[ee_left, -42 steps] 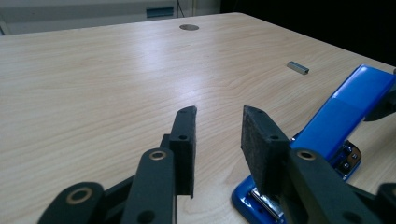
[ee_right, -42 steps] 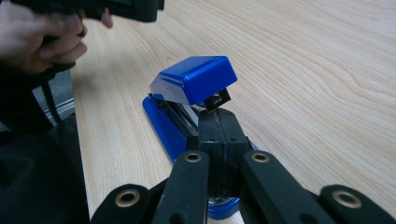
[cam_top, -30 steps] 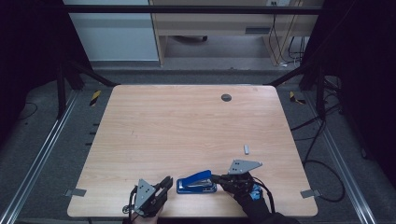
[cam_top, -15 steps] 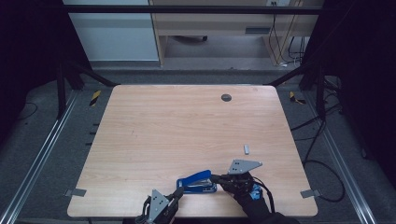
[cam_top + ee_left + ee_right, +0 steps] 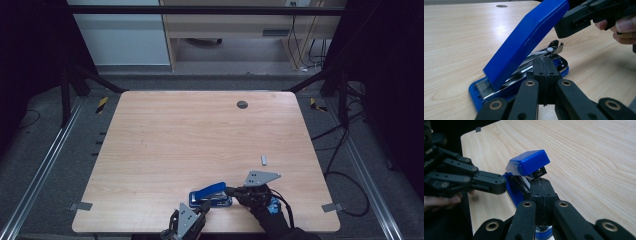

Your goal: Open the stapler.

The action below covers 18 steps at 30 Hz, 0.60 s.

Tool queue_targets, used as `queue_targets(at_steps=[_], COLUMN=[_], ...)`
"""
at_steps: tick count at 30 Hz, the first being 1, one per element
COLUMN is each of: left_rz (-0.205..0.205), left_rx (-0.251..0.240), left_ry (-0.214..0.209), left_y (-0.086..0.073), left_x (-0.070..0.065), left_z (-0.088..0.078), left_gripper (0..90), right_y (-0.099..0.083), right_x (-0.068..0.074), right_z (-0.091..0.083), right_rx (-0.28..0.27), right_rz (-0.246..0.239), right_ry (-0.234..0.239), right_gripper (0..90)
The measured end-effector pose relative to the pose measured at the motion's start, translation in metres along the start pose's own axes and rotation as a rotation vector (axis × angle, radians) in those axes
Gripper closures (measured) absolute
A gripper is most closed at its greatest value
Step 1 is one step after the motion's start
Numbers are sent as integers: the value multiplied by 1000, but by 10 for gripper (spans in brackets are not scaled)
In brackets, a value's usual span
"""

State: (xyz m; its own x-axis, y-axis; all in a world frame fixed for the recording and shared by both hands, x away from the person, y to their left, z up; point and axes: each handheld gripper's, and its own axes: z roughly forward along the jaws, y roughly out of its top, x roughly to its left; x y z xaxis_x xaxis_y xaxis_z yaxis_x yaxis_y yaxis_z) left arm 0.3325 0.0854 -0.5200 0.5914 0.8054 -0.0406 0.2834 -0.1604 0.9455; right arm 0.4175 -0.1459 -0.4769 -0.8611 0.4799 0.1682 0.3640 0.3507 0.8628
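A blue stapler lies near the table's front edge with its blue lid swung up and the metal magazine exposed. In the left gripper view, my left gripper is shut, its tips pressed against the side of the stapler's base. In the high view the left gripper is just in front of the stapler. My right gripper is shut with nothing seen between its jaws. Its tips sit under the raised front end of the lid. From above, the right gripper is at the stapler's right end.
A small grey piece lies on the wooden table behind the right hand. A dark round grommet sits near the far edge. The front edge runs close under both grippers.
My left gripper has moved right along the front edge and reached the stapler's base. The right gripper has stayed at the stapler's right end, and the lid is still raised.
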Motion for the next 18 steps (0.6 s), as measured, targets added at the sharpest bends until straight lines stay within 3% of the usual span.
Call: queue_targets(at_steps=[18], left_rz=[18], left_rx=[44], left_ry=[-18], left_y=[-1], left_x=[-12], left_z=[23], left_gripper=[898], right_y=[0], right_x=[0], right_z=[0], right_rx=[-1], right_rz=[3], right_ry=[3], right_gripper=[900])
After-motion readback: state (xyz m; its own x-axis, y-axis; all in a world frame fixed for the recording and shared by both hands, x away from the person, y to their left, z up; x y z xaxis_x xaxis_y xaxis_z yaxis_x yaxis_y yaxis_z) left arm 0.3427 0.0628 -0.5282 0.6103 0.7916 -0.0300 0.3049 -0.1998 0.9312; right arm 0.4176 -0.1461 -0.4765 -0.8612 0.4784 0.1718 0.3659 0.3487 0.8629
